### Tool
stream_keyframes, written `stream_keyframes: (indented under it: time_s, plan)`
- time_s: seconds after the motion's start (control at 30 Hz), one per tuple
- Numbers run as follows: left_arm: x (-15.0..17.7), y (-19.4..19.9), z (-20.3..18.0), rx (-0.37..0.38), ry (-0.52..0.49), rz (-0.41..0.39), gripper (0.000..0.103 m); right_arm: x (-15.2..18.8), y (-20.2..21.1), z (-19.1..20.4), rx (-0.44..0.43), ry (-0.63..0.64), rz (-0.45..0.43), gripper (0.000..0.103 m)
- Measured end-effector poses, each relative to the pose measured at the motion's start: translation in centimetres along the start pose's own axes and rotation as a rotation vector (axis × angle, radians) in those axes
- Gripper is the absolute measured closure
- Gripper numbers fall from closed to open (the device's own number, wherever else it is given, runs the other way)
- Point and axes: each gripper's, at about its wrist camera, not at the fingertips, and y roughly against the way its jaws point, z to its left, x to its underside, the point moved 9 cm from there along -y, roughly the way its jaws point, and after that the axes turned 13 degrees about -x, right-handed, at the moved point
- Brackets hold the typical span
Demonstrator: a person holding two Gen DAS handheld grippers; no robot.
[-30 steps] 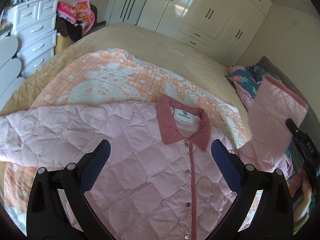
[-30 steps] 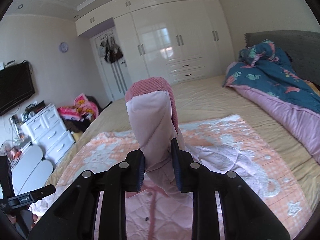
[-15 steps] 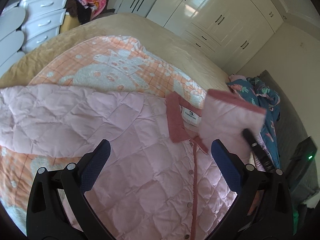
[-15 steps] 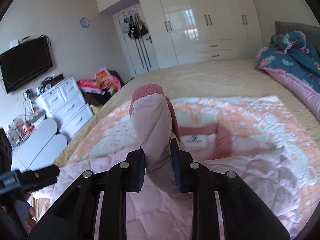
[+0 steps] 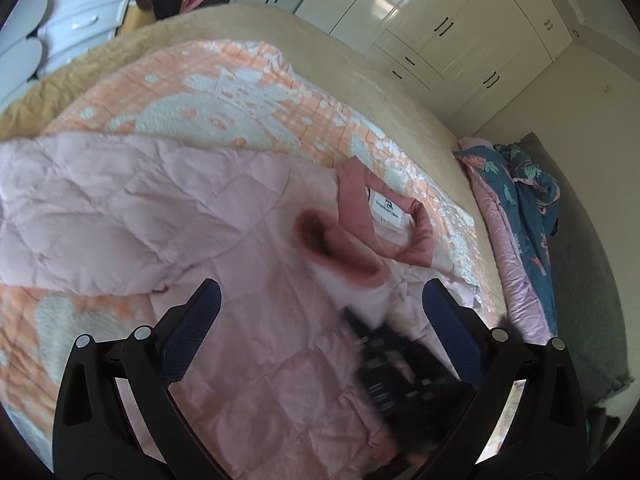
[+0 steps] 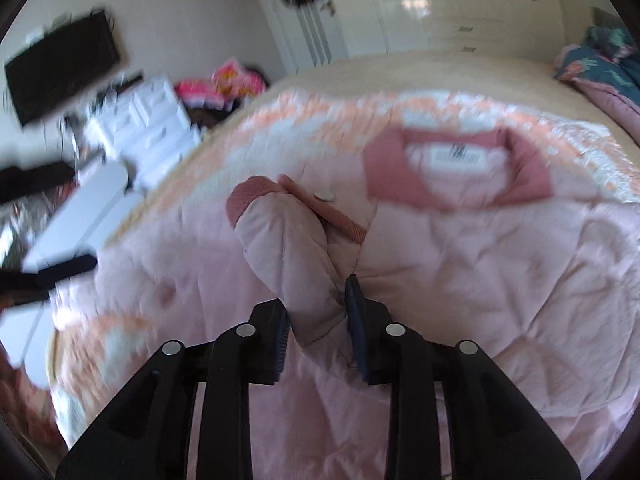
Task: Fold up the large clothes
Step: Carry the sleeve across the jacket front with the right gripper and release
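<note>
The sleeve [image 6: 288, 248] runs straight ahead from between the right claw [image 6: 316, 320], whose jaws have just been easing apart around it, over the jacket [image 6: 500, 280] chest on the bed; the left claw [image 5: 320, 320] gapes empty alongside.

One jacket [image 5: 248, 216], two grippers [image 5: 320, 316]

A bed [image 5: 340, 52] is covered by a beige spread. An orange-and-white blanket [image 5: 224, 92] is laid over its middle, a pink quilted jacket [image 5: 132, 216] is spread on that blanket, and a teal floral quilt [image 5: 520, 200] is heaped beyond the blanket's far side.
</note>
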Motion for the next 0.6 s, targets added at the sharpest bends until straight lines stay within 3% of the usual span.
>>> stream_keyframes:
  time_s: [0.07,0.13,0.17,0.2,0.27,0.4,0.5,0.53,0.6]
  plan:
    - [0.4,-0.5,-0.1,0.010,0.013,0.018,0.008,1.3,-0.5,0.4,-0.031,-0.009,0.052,0.059]
    - [0.9,-1.1,-0.3,0.020,0.021,0.043,0.008,1.8,0.3,0.8,-0.081,-0.026,0.069,0.037]
    - [1.2,-1.4,-0.4,0.034,0.026,0.060,0.008,2.1,1.3,1.2,-0.123,-0.055,0.070,0.017]
    - [1.4,-1.8,-0.5,0.044,0.033,0.074,0.008,2.3,2.4,1.3,-0.147,-0.075,0.055,0.010]
    - [2.1,-3.1,-0.8,0.076,0.060,0.118,0.008,2.8,4.8,1.0,-0.157,-0.083,0.034,0.009]
    - [3.9,-6.1,-1.3,0.119,0.126,0.219,0.008,4.1,9.0,-3.7,-0.042,-0.163,0.008,0.010]
    - [5.7,-8.6,-1.6,0.104,0.147,0.275,0.009,5.0,12.2,-8.1,0.048,-0.244,-0.031,0.019]
    - [6.1,-9.1,-1.7,0.096,0.145,0.281,0.016,5.2,13.2,-9.3,0.072,-0.267,-0.047,0.020]
    - [6.8,-10.0,-2.0,0.056,0.119,0.282,0.052,5.7,15.6,-12.0,0.128,-0.306,-0.080,0.022]
